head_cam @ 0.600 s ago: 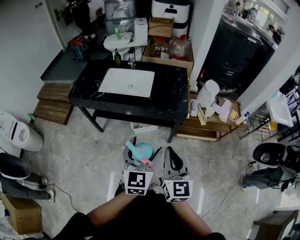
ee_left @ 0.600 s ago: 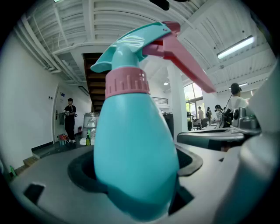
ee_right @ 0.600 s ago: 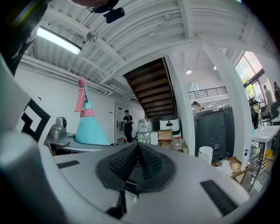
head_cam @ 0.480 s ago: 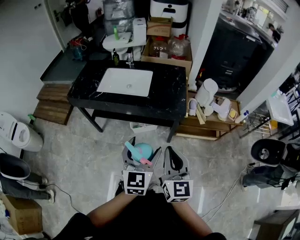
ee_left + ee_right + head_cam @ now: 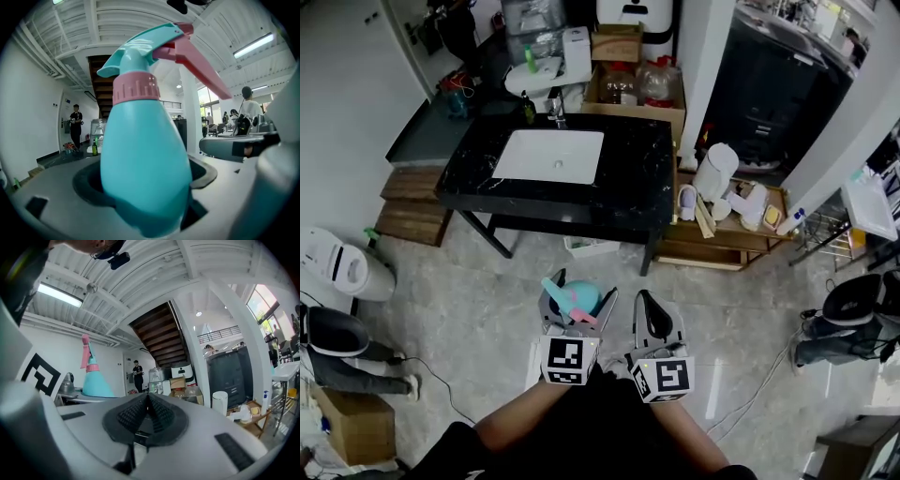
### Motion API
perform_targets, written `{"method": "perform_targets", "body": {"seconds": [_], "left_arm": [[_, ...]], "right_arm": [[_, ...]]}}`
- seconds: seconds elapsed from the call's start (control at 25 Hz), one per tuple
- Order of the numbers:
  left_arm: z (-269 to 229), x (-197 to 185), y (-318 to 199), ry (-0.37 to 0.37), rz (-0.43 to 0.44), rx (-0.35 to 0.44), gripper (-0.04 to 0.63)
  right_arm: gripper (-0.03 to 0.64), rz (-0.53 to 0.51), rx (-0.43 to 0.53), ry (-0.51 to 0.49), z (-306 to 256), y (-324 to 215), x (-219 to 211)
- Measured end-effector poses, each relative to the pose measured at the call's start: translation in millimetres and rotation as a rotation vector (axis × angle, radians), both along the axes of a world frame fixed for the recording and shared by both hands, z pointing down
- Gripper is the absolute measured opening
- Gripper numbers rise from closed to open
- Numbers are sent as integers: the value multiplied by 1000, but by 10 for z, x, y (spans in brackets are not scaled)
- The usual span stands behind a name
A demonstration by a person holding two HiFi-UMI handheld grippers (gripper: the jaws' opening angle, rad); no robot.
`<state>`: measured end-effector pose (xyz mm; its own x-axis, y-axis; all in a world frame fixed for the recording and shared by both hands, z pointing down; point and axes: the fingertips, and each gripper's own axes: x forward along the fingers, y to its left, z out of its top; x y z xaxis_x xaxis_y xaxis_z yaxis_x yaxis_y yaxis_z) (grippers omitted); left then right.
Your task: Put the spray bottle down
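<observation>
A teal spray bottle with a pink collar and trigger stands upright between the jaws of my left gripper, which is shut on its body over the tiled floor. In the left gripper view the spray bottle fills the middle, its trigger pointing up and to the right. My right gripper hangs just to the right of the left one, shut with nothing in it; its dark pads meet. From the right gripper view the bottle shows at the left.
Ahead stands a black sink table with a white basin. A low wooden shelf with white items is to its right. A white bin and cardboard box sit at the left, a black stool at the right.
Both grippers stay side by side with the bottle still held in the left one. The head view has drifted slightly.
</observation>
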<state>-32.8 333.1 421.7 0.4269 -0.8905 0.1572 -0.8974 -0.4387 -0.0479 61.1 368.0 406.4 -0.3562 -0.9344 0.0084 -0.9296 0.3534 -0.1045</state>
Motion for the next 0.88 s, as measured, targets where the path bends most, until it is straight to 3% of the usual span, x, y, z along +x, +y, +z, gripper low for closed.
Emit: {"method": "perform_targets", "body": {"seconds": [0.44,0.88], "left_arm": [[54,120,-366,9,-7,-10,431],[45,182,-987,17,2,17,431]], "right_arm": [[9,31,-25,3,84,-255,272],[9,27,-44,6,168,-884,311]]}}
